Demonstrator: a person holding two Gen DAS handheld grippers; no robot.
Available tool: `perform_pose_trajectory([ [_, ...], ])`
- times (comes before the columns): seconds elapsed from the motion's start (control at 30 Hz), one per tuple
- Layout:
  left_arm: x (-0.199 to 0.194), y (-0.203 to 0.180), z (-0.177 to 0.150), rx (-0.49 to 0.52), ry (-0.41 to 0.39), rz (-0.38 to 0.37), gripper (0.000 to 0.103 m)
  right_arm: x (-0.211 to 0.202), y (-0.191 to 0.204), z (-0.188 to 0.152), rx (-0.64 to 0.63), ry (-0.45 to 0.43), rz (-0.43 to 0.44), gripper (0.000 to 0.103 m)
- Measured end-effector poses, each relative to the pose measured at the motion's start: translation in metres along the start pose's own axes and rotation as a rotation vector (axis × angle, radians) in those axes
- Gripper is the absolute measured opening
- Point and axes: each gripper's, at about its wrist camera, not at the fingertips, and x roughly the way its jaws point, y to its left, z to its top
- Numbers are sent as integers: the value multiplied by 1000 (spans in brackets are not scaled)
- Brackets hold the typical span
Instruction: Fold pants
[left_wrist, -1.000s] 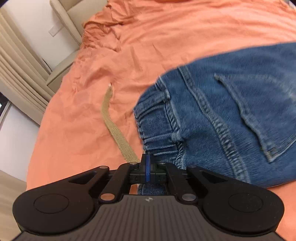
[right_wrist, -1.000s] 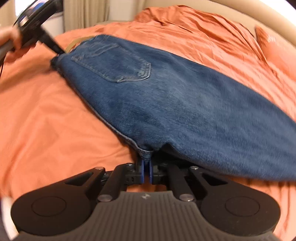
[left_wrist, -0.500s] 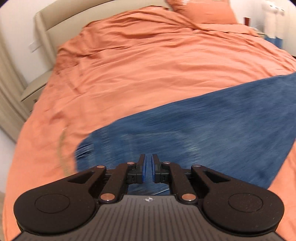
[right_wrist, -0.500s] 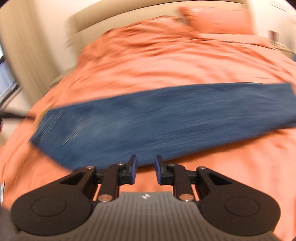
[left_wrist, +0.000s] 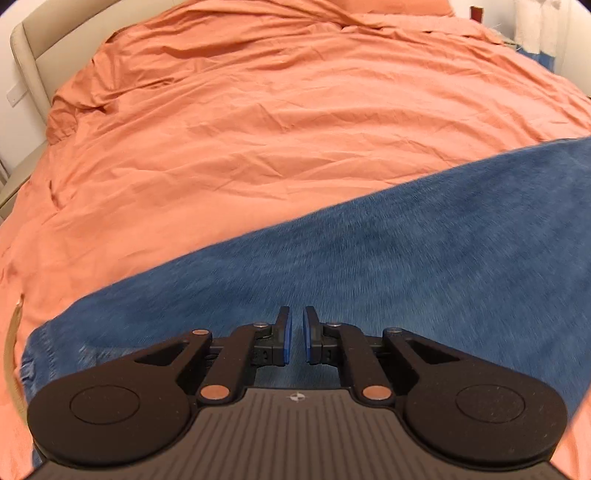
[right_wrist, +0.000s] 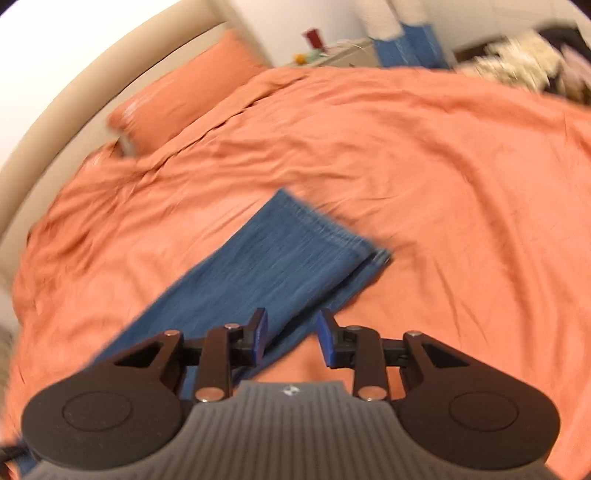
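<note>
The blue denim pants (left_wrist: 388, 266) lie flat on the orange bedspread (left_wrist: 258, 129), folded lengthwise. In the left wrist view my left gripper (left_wrist: 297, 338) hovers over the denim, slightly open and empty; the waistband end is at the lower left. In the right wrist view the leg part (right_wrist: 280, 258) stretches up to the hems, and my right gripper (right_wrist: 290, 334) is open and empty above its near edge. The right view is motion-blurred.
A tan belt or strap (left_wrist: 11, 343) lies on the bedspread left of the waistband. An orange pillow (right_wrist: 188, 92) and beige headboard (right_wrist: 74, 92) are at the back. A nightstand (right_wrist: 332, 55) with small items stands beyond the bed.
Both grippers let go of the pants, which now lie flat on the bed. The left turned from the waistband over the denim; the right opened wider and swung toward the leg hems.
</note>
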Motion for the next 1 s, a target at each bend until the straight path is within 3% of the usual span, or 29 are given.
perform_pose_trajectory([
  [0.13,27,-4,15,-21,18,2,11,39,-29,23,157,0,5,27],
  [0.33,54,-13,24,-1,38,22,10,85,-50,36,234,31,-5,27],
  [0.37,55,-14,25,4,35,25,10,89,-52,37,239,39,1,22],
  [0.4,57,-15,26,9,33,26,10,90,-51,38,237,38,-5,1],
  [0.43,57,-15,26,14,32,27,10,90,-48,40,222,37,3,0],
  [0.6,61,-17,28,25,25,29,10,40,-5,56,3,-133,44,0],
  [0.8,62,-22,29,38,11,52,9,70,-29,42,-5,-44,-84,0],
  [0.97,48,-26,34,26,-29,16,10,82,-40,35,52,5,-88,0],
  [1.0,45,-29,35,30,-33,-8,10,79,-42,35,66,0,-83,8],
])
